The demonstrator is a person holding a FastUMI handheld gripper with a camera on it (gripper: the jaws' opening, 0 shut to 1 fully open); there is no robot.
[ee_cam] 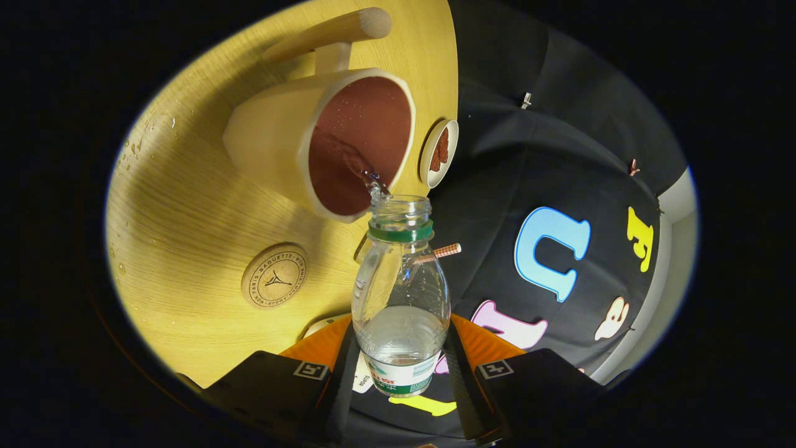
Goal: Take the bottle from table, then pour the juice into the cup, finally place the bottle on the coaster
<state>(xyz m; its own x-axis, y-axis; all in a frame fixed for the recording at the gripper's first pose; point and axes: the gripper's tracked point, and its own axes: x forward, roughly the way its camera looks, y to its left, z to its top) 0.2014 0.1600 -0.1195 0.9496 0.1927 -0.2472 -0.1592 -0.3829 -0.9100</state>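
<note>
Small white dish [439, 154] of reddish stuff at the wooden table's [186, 211] edge; striped straw [446, 251] nearby.

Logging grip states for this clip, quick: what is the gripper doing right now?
Gripper: closed on the bottle, one finger on each side, tipping it so liquid runs from its mouth into the cup.

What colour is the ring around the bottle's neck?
Green ring on the clear plastic bottle, gripper view.
</note>
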